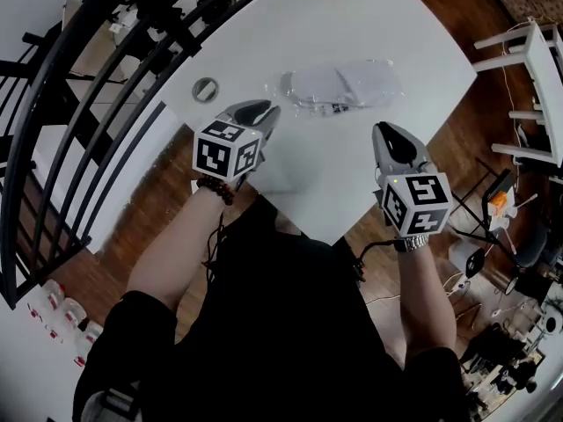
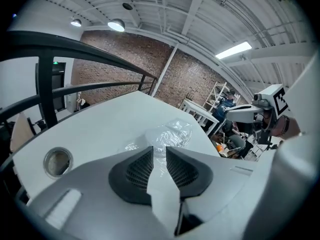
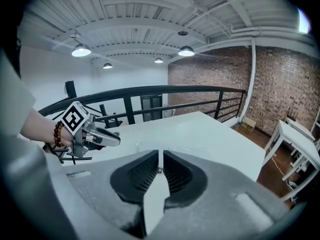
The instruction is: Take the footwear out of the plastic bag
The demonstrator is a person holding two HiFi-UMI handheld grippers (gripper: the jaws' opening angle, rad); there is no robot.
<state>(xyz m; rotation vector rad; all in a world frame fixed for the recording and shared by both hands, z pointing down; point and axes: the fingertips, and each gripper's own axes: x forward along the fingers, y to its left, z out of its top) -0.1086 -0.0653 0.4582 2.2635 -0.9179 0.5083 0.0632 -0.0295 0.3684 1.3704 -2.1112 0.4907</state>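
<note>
The footwear (image 1: pixel 318 84) lies pale and flat inside the clear bag (image 1: pixel 343 88), which rests on the white counter (image 1: pixel 378 16), so nothing has been taken out yet. The left tool (image 1: pixel 262 112) hovers just short of the bag's near left end, its jaws a little apart with nothing between them. The right tool (image 1: pixel 393 134) is farther off, on the near right side of the bag, jaws together and empty. A round port (image 1: pixel 205 89) sits in the counter left of the bag. This looks like the approach before the first grasp. The next move probably calls for one tool to pin or pinch the thin film while the other finds the bag's mouth, which I cannot make out from here. The head view alone shows both tools and the whole bag at once. The left gripper view shows the crinkled film straight ahead past its jaws. The right gripper view shows the left tool and bare counter but hardly any of the bag.
</note>
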